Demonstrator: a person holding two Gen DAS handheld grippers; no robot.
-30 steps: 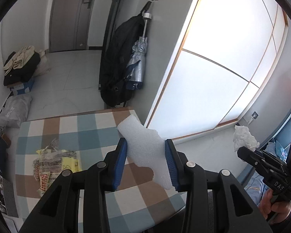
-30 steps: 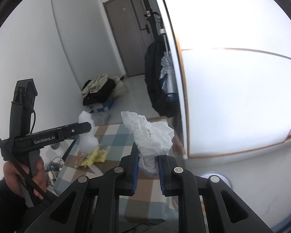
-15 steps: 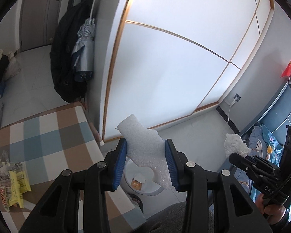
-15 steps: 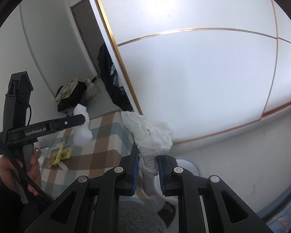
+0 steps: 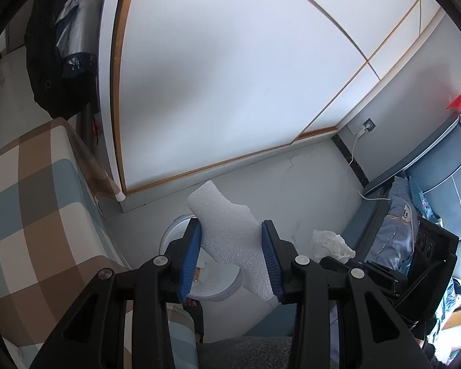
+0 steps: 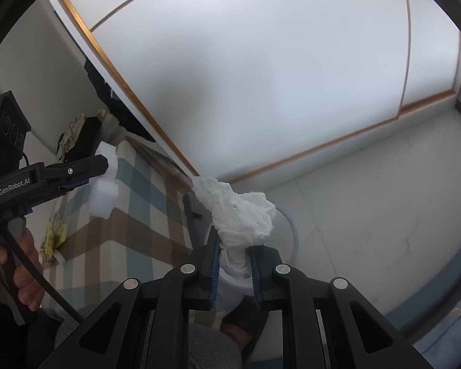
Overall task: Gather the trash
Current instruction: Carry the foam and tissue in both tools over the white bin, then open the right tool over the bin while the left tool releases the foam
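My left gripper (image 5: 230,230) is shut on a white foam piece (image 5: 227,230) that sticks up and out past its blue pads. Below it on the floor stands a round white bin (image 5: 218,289), partly hidden by the fingers. My right gripper (image 6: 235,249) is shut on a crumpled white tissue (image 6: 239,212), with the white bin (image 6: 287,230) just beyond it. The right wrist view also catches the left gripper (image 6: 101,166) with the foam piece (image 6: 104,190) at the left, over the table. In the left wrist view the tissue (image 5: 330,244) shows at the right.
A checked table (image 5: 40,203) stands left of the bin, with yellow wrappers (image 6: 55,236) lying on it. A white wardrobe with gold trim (image 5: 230,77) fills the back. A blue bed with bedding (image 5: 415,230) is at the right. A foot in a dark slipper (image 6: 246,316) stands by the bin.
Both grippers have swung right, away from the table, and dipped toward the floor bin. The foam and the tissue stay held. The bin has come into view under both.
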